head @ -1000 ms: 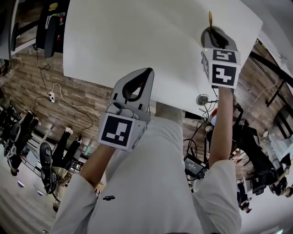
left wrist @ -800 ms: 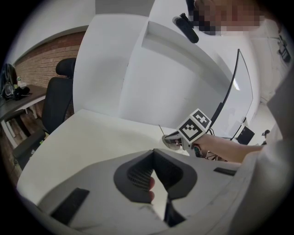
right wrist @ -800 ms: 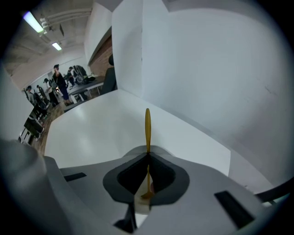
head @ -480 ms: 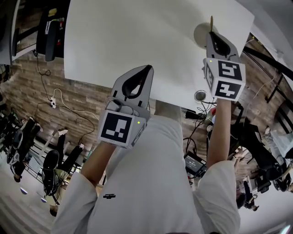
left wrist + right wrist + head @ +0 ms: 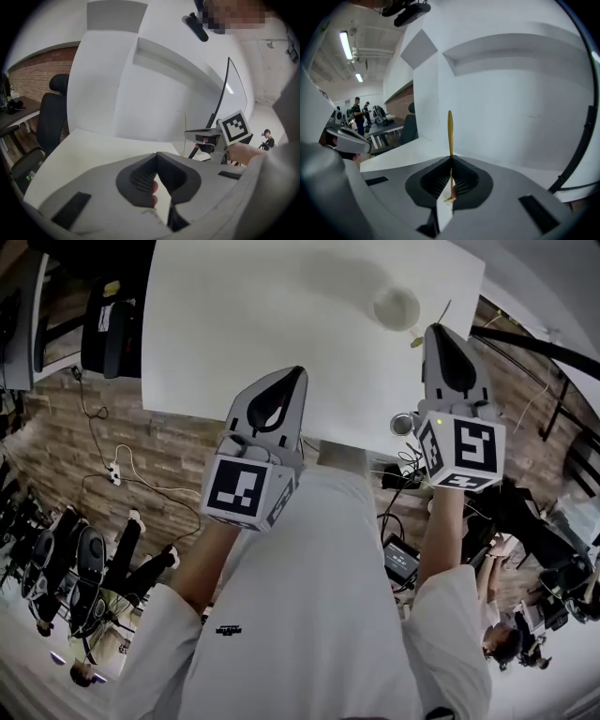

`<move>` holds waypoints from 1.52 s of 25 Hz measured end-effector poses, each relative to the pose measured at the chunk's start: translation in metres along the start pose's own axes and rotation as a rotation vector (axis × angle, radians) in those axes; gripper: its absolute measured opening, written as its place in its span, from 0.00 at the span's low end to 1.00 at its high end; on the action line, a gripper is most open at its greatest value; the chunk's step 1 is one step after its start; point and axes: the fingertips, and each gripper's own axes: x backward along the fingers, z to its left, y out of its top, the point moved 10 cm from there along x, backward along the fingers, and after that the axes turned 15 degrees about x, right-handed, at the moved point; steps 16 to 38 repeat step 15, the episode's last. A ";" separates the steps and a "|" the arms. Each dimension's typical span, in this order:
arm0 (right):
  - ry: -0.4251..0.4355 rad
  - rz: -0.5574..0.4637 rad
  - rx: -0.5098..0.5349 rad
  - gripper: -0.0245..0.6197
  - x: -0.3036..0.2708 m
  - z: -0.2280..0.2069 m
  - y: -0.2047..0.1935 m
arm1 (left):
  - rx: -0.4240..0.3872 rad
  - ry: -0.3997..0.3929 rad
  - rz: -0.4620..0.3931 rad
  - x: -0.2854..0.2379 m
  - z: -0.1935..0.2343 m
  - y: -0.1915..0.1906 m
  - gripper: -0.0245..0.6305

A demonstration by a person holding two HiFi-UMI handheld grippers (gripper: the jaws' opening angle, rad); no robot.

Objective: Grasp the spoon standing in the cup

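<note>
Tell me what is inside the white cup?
Nothing shows inside the cup; its bottom is too dim to check. The spoon is outside it, pinched in the right tool.

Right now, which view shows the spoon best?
The right gripper view: the spoon stands upright, clamped in the shut jaws of the right gripper. The head view shows only a thin sliver past that gripper's tip; the left gripper view, at most a faint line.

Probably an open office or lab: white table, black office chair, power strip on wood floor, brick wall, strip ceiling lights, people at desks.
</note>
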 end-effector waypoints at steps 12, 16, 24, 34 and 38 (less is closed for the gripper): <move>-0.108 -0.140 -0.085 0.05 0.097 0.006 0.017 | -0.059 -0.027 -0.093 0.030 -0.018 0.029 0.05; -0.123 -0.151 -0.099 0.05 0.115 0.011 0.019 | -0.062 -0.032 -0.116 0.038 -0.022 0.033 0.05; -0.123 -0.151 -0.099 0.05 0.115 0.011 0.019 | -0.062 -0.032 -0.116 0.038 -0.022 0.033 0.05; -0.123 -0.151 -0.099 0.05 0.115 0.011 0.019 | -0.062 -0.032 -0.116 0.038 -0.022 0.033 0.05; -0.123 -0.151 -0.099 0.05 0.115 0.011 0.019 | -0.062 -0.032 -0.116 0.038 -0.022 0.033 0.05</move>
